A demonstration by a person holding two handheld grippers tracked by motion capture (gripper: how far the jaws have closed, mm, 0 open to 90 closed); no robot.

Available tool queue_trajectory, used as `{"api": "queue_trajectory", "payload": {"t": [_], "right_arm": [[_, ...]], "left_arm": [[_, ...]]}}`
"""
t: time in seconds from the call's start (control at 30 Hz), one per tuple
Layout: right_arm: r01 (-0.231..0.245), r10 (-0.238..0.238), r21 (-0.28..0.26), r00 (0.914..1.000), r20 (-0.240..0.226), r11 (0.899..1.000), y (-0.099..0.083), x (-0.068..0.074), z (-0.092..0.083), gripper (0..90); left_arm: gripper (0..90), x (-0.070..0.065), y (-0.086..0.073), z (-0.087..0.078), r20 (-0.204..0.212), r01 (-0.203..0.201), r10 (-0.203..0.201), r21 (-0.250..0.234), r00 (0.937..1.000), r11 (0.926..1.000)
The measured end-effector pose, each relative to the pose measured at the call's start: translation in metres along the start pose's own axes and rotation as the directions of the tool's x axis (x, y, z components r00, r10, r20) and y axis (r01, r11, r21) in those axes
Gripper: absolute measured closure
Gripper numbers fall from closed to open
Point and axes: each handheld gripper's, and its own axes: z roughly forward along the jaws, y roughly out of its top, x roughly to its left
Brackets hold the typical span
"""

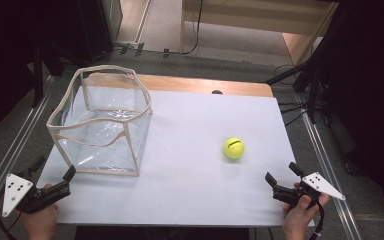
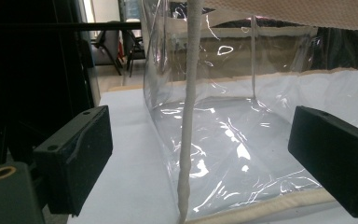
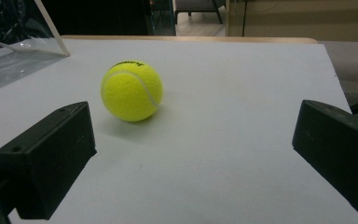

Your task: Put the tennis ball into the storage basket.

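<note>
**Both jaws wide, ball ahead of my right gripper**

My jaws stand spread on both sides and hold nothing. The right gripper (image 1: 284, 183) sits at the near right corner of the table (image 1: 190, 150), pointed inward, and in the right gripper view the tennis ball (image 3: 131, 91) lies ahead between the two black jaws, a little toward the left one, with bare white surface between it and the jaw tips. From the high view the tennis ball (image 1: 234, 148) rests alone on the right half of the table, well apart from the clear bin (image 1: 102, 120) on the left half.

I judge the ball to be light, with a felt cover that should give the pads good friction, so slipping is not my main worry. It is springy: it will yield a little under pressure, and a hard squeeze is not needed. The real trouble is that it rolls. If one jaw touches before the other, it will likely scoot off across the smooth top. I would straddle it evenly and close across its widest line, at mid height, so the pads meet opposite sides together.

My left gripper (image 1: 68, 181) waits at the near left corner, its jaws framing the bin's near corner seam (image 2: 189, 116). The bin looks like thin, soft plastic film on a cloth-trimmed edge, wrinkled and sagging along the rim (image 1: 130, 117); I expect it to buckle if pushed. Its top is open, so the ball could drop in from above.
</note>
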Motion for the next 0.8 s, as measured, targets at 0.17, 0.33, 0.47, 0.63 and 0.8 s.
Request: {"api": "queue_trajectory", "payload": {"t": [0.17,0.33,0.47,0.63,0.8], "right_arm": [[-0.001,0.001,0.019,0.9999,0.013,1.0,0.002,0.004,0.0,0.0],[0.021,-0.021,0.05,0.9998,-0.007,0.999,0.007,0.007,0.004,0.0],[0.033,-0.034,0.078,0.9994,-0.001,0.996,0.012,0.01,0.008,0.0],[0.04,-0.037,0.109,0.999,-0.025,0.993,0.02,0.013,0.014,0.0],[0.063,-0.058,0.17,0.9977,-0.035,0.983,0.027,0.017,0.022,0.0]], "left_arm": [[6.8,0.0,0.0,0.0,-0.002,-0.002,0.002,-0.005,1.0,1.0],[6.8,-0.001,-0.001,0.0,-0.003,-0.019,0.019,0.002,0.9998,0.9998],[6.8,-0.002,-0.001,0.001,-0.001,-0.026,0.026,0.001,0.9997,0.9997],[6.8,-0.002,0.0,0.001,-0.005,-0.029,0.029,0.006,0.9996,0.9996],[6.8,-0.003,0.0,0.001,-0.001,-0.037,0.037,0.009,0.9993,0.9993]]}}
